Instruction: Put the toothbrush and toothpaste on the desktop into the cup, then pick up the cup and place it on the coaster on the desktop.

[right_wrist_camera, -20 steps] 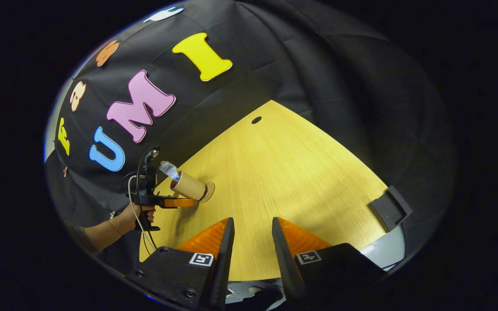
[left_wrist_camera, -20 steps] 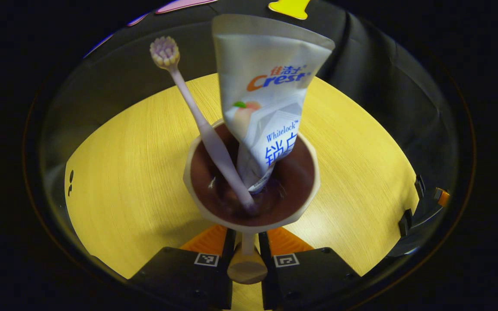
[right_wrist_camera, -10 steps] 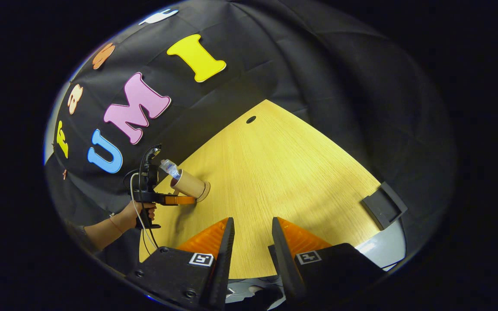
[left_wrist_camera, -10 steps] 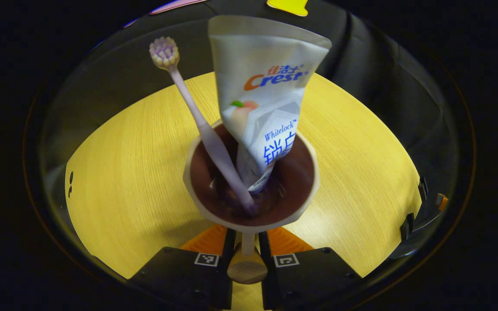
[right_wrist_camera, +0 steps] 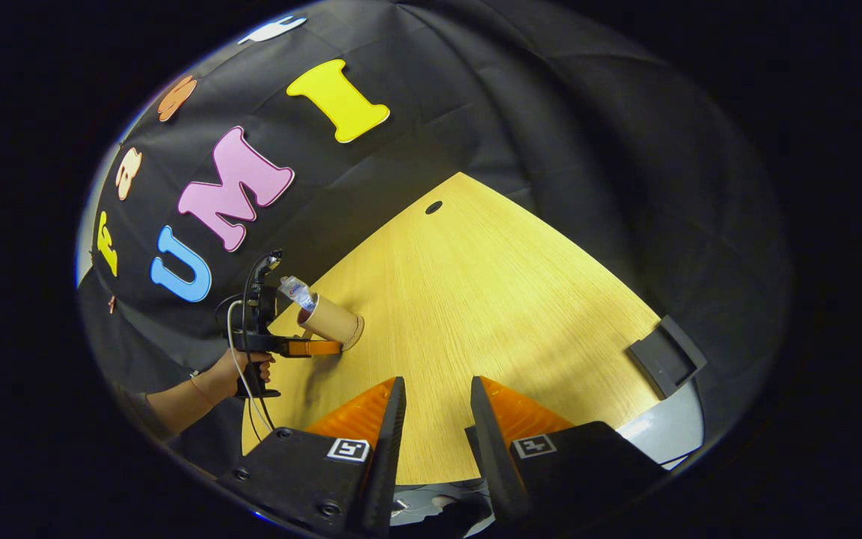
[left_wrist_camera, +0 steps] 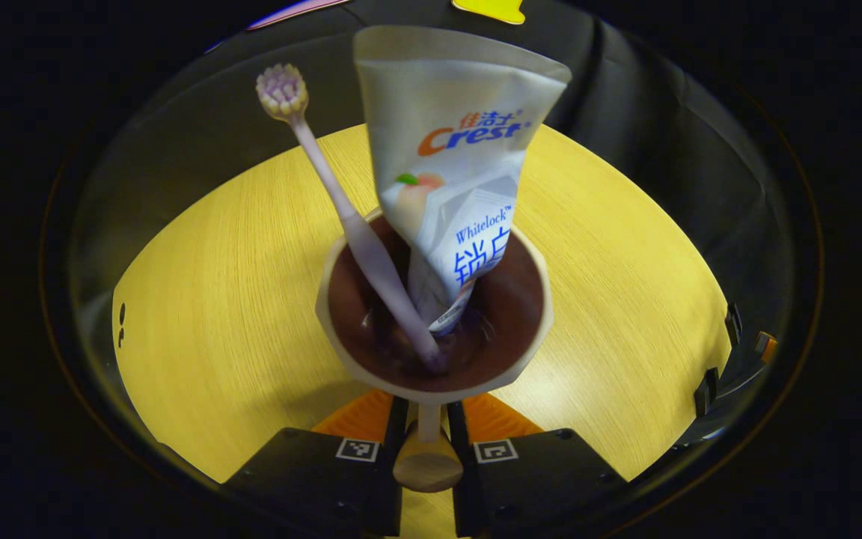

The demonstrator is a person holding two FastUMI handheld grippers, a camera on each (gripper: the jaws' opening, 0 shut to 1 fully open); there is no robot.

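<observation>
At the near edge of the surface (left_wrist_camera: 214,299), the left tongs (left_wrist_camera: 428,427) pinch the cup (left_wrist_camera: 431,314) by its handle; toothbrush (left_wrist_camera: 349,217) and toothpaste (left_wrist_camera: 453,172) make it top-heavy, probably tippy. Right tongs (right_wrist_camera: 435,419) hang spread, empty.

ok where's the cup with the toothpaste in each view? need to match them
Left gripper view: the beige cup with a dark inside sits at centre, seen from above, its handle between the left hand-held gripper fingers.
Right gripper view: the cup is small at left-centre, beside the hand.
Shared landmark: the white toothpaste tube sticking out of the cup's mouth.
</observation>
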